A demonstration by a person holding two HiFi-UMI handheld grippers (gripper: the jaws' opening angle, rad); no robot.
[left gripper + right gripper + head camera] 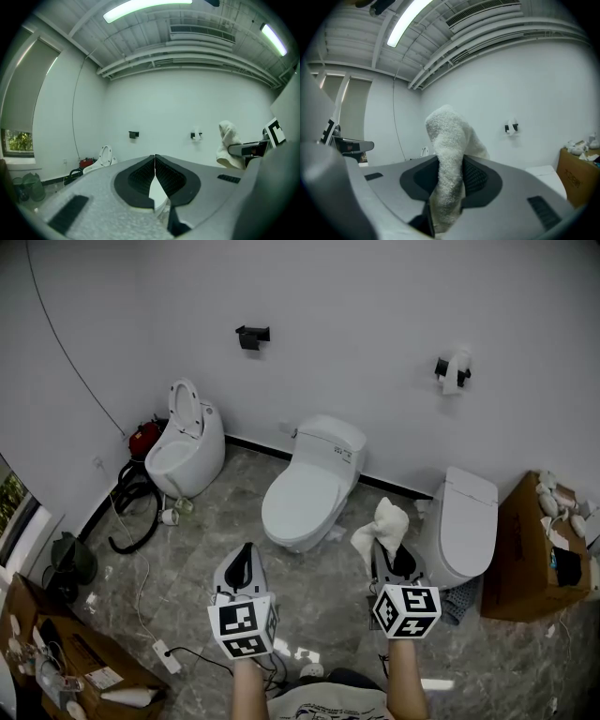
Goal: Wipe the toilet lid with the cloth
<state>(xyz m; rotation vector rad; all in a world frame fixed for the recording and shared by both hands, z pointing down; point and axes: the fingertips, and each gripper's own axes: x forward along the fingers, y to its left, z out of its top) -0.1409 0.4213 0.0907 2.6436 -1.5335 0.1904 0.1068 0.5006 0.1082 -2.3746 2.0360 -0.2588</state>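
**A:** What's closest in?

**B:** A white power strip (161, 652) and its cable lie on the floor near the person's feet, so that's something to step around. Above it, the left gripper (154, 158) is clenched tip to tip with nothing between its jaws. The right gripper (450, 164) is clamped on the white cloth (449, 133). The cloth stands out of the jaws in a folded lump, held in the air and touching no toilet.

**A:** So no wiping yet. Which lid is it for?

**B:** 3 toilets stand along the floor's far edge, against the wall. The middle toilet (302, 498) and the right toilet (466, 521) have their lids down. The left toilet (185, 432), toward the floor's far left corner, has its lid up. I can't tell which is meant. The cloth hangs between the middle and right ones.

**A:** How would you do it well?

**B:** I'd step in close and tip the right gripper down, so the cloth's free end meets the lid before the hard jaw tips do. Then press lightly and draw it from the hinge end to the front rim in overlapping passes. The grip looks deep, so slipping seems unlikely. The left gripper should stay clear of the path.
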